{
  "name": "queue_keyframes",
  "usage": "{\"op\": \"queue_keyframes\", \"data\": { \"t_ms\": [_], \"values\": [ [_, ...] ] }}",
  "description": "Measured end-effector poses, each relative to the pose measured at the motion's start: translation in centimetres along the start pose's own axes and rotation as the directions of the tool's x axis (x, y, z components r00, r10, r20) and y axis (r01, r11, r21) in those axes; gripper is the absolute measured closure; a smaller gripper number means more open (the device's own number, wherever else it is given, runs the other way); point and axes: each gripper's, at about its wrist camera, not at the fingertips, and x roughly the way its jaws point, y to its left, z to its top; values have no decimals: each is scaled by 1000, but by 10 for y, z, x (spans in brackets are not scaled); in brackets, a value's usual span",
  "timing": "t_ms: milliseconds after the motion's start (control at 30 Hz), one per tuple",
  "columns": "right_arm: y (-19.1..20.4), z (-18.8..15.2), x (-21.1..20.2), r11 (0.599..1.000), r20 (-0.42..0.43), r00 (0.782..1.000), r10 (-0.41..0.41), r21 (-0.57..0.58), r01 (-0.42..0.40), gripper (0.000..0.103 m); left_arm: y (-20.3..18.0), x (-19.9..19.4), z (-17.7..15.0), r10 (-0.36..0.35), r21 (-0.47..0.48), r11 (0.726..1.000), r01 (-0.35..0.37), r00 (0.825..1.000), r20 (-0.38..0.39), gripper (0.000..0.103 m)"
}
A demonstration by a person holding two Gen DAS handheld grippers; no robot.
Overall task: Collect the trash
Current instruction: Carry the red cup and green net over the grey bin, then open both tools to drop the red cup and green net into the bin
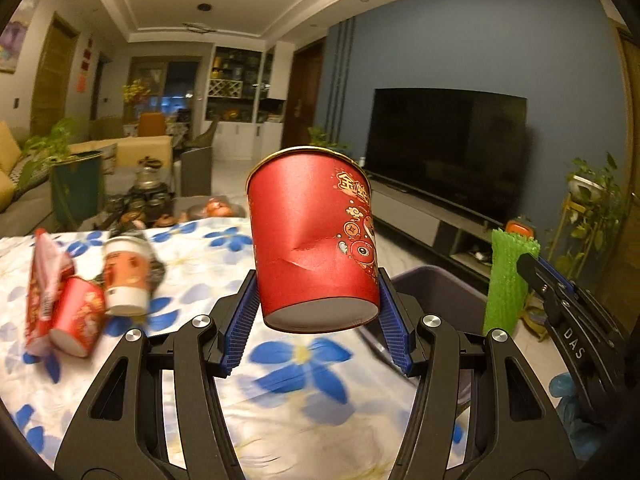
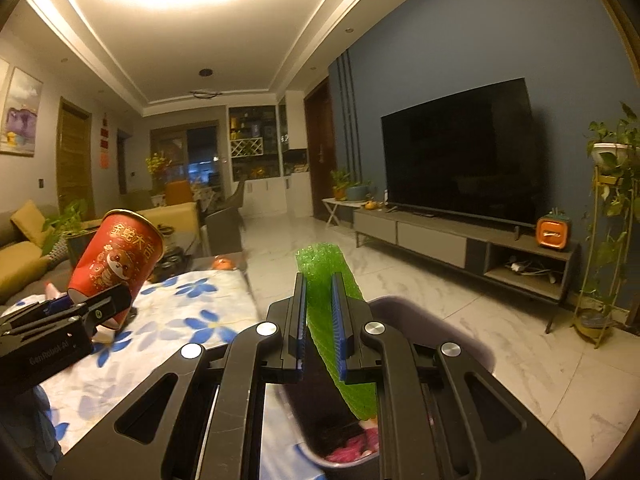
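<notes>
Your left gripper (image 1: 318, 320) clamps the dented red paper cup (image 1: 314, 236), lifted clear above the floral tablecloth (image 1: 280, 400). Your right gripper (image 2: 320, 320) pinches the green foam sleeve (image 2: 340, 344) over the grey bin (image 2: 460, 332).

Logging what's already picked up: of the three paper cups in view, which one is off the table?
The big red cup clamped in the left claw. The small red cup and white-and-orange cup still lie on the floral tablecloth.
</notes>
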Motion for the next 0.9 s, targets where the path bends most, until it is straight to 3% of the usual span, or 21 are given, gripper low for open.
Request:
{"op": "queue_keyframes", "data": {
  "t_ms": [267,900],
  "values": [
    [-18,-7,15,1000,7,1000,-8,27,7,90,-38,34,-2,-73,36,997,73,997,3,47],
    [-20,-13,31,999,-4,1000,-11,49,11,87,-61,85,-20,-177,60,982,180,982,-61,47]
  ]
}}
